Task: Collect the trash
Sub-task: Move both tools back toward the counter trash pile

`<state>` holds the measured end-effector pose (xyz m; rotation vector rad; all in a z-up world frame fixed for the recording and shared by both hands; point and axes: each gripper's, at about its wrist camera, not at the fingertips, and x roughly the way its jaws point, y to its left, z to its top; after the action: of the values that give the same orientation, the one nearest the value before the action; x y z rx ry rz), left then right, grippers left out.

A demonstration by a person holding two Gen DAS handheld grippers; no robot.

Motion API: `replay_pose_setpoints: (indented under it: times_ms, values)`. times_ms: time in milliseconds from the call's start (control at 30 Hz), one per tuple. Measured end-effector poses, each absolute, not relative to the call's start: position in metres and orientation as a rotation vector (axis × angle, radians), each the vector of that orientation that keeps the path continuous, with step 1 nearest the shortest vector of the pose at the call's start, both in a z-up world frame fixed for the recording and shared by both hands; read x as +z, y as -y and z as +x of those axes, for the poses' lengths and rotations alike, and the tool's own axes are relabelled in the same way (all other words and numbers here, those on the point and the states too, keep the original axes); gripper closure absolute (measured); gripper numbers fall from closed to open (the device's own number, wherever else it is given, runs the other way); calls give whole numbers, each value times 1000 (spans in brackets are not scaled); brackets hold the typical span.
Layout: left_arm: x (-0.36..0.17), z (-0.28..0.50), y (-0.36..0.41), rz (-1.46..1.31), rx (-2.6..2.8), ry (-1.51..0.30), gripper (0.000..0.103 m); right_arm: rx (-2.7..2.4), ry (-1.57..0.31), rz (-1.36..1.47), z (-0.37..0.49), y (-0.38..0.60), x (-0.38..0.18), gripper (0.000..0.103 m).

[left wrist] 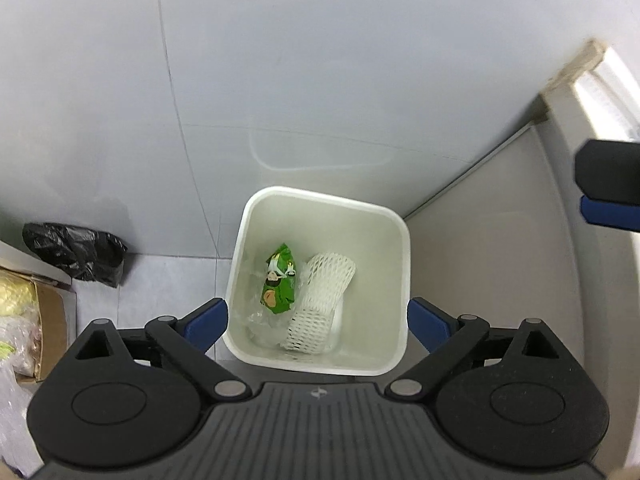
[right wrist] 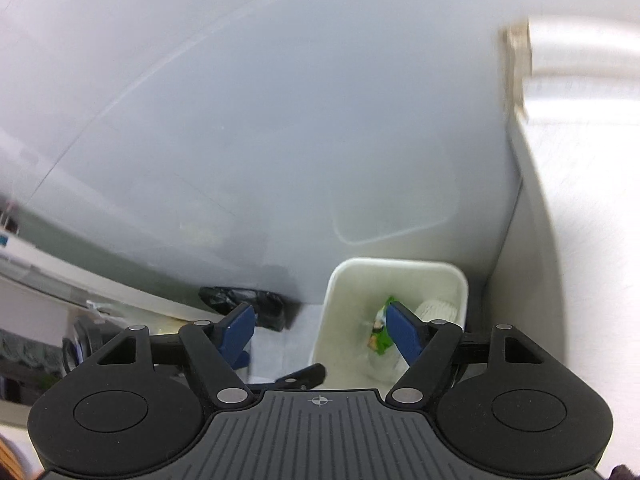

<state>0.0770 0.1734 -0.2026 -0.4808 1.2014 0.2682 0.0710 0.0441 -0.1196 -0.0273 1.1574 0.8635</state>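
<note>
A white square bin (left wrist: pixel 396 236) stands on the floor against a grey wall. Inside it lie a green snack wrapper (left wrist: pixel 280 284), a white foam fruit net (left wrist: pixel 320 300) and some clear plastic film (left wrist: pixel 260 320). My left gripper (left wrist: pixel 318 320) hangs above the bin, open wide, its blue pads (left wrist: pixel 206 322) spread past both sides of the bin with nothing between them. In the right wrist view the bin (right wrist: pixel 400 268) sits lower right, with the wrapper (right wrist: pixel 382 338) partly behind a pad. My right gripper (right wrist: pixel 320 334) is open and empty above the bin's left edge.
A crumpled black bag (left wrist: pixel 78 252) lies on the floor left of the bin, also seen as a black bag (right wrist: pixel 244 300). A cardboard box (left wrist: pixel 44 312) with plastic bags sits at the far left. A white cabinet side (left wrist: pixel 500 240) stands right of the bin.
</note>
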Motion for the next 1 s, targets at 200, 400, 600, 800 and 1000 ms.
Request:
replay_pose_setpoints:
  times_ms: [200, 400, 600, 800, 1000]
  values:
    - [-186, 71, -169, -478, 239, -1157, 4, 868, -1049, -64, 53, -13, -90, 25]
    - [-161, 70, -153, -455, 191, -1107, 3, 799, -932, -86, 38, 30, -73, 21]
    - [-140, 75, -129, -399, 124, -1054, 2, 684, -834, -92, 25, 77, -64, 20]
    - [-117, 90, -93, -317, 4, -1013, 2, 541, -743, -131, 16, 125, -64, 17]
    - [-101, 111, -49, -221, -136, -975, 2, 380, -703, -122, 18, 181, -67, 17]
